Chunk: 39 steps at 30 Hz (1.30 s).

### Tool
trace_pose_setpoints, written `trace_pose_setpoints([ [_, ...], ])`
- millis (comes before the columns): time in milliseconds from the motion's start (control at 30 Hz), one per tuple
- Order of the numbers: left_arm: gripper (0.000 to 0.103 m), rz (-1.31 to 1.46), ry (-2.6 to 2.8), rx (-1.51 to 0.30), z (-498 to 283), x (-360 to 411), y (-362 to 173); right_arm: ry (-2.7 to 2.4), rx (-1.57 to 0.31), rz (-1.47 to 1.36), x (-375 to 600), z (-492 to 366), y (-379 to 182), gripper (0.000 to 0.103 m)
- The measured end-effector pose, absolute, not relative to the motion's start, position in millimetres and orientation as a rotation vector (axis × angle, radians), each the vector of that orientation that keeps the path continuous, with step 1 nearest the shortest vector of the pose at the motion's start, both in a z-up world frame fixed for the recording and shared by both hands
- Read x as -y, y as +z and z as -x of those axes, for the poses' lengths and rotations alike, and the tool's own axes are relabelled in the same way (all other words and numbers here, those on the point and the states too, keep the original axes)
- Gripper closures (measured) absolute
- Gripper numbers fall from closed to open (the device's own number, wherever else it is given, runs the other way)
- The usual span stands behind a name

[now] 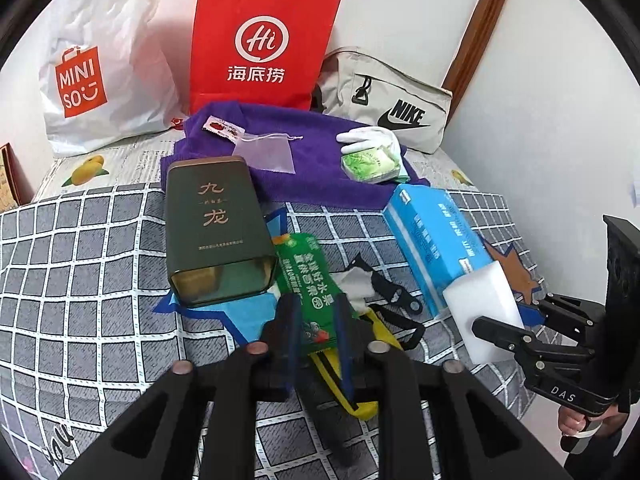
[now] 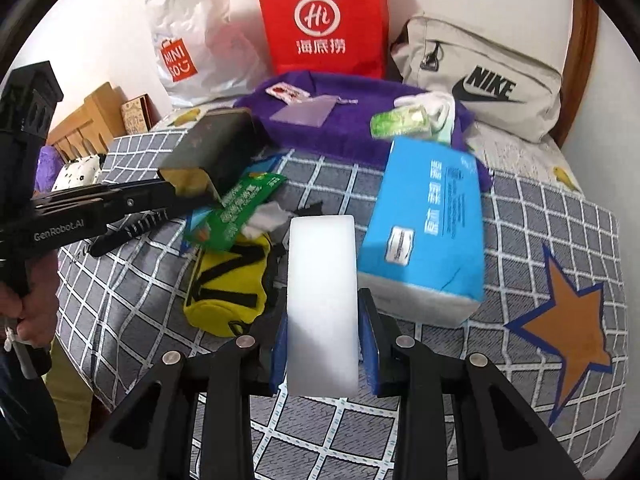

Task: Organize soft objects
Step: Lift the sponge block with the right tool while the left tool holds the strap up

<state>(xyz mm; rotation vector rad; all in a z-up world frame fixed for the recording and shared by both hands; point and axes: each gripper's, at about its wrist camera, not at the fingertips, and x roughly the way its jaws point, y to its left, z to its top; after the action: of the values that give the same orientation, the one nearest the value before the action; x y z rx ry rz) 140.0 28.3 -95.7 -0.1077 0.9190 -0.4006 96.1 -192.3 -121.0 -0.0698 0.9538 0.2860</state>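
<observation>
Left wrist view: the left gripper (image 1: pixel 316 320) has its blue-padded jaws clamped on the near end of a flat green printed snack packet (image 1: pixel 310 280), whose long axis runs away from the jaws toward a dark green rectangular tea tin (image 1: pixel 216 232) lying on its side just left of them. Under the packet's near end sits a yellow and black fabric pouch (image 1: pixel 362 396). Off to the right of the jaws, the right gripper (image 1: pixel 516 326) pinches a white rectangular foam sponge block (image 1: pixel 480 312), seen here tilted, beside a light blue soft tissue pack (image 1: pixel 432 236). Beyond, a purple towel (image 1: pixel 320 160) carries a white glove (image 1: pixel 368 138).

Right wrist view: the right gripper (image 2: pixel 322 354) grips the white rectangular foam sponge block (image 2: pixel 322 304) between both pads, its long axis pointing straight ahead from the jaws. The light blue soft tissue pack (image 2: pixel 428 232) lies just right of it, the yellow and black fabric pouch (image 2: pixel 228 284) to the left. This view alone shows the pouch whole, an orange star (image 2: pixel 568 320) on the checked bedcover (image 2: pixel 520 208), and the left gripper (image 2: pixel 176 194) from the side holding the green packet (image 2: pixel 240 208).
</observation>
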Motion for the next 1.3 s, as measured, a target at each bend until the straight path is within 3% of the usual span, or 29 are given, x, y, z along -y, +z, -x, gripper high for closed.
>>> trace_pose_setpoints([
  [333, 0.088, 0.095, -0.334, -1.041, -140, -32, -131, 0.314, -0.955, 0.074, 192, -102, -120, 0.072],
  [467, 0.068, 0.072, -0.309, -1.084, -131, -26, -148, 0.32, -0.978, 0.062, 194, -104, -128, 0.072],
  [767, 0.068, 0.011, -0.269, -1.089, -122, -16, -168, 0.34, -1.006, 0.059, 195, -103, -141, 0.072],
  [833, 0.08, -0.034, -0.245, -1.074, -121, -13, -168, 0.344, -1.012, 0.055, 196, -103, -144, 0.072],
  [967, 0.082, -0.043, -0.253, -1.074, -122, -18, -166, 0.353, -1.02, 0.052, 196, -102, -148, 0.072],
  [1100, 0.079, -0.065, -0.252, -1.089, -120, -18, -164, 0.355, -1.026, 0.051, 197, -101, -151, 0.072],
  [1200, 0.068, -0.07, -0.257, -1.084, -117, -12, -165, 0.358, -1.033, 0.044, 198, -101, -153, 0.072],
  [1300, 0.068, -0.117, -0.24, -1.053, -116, -6, -167, 0.359, -1.037, 0.047, 198, -101, -155, 0.072],
])
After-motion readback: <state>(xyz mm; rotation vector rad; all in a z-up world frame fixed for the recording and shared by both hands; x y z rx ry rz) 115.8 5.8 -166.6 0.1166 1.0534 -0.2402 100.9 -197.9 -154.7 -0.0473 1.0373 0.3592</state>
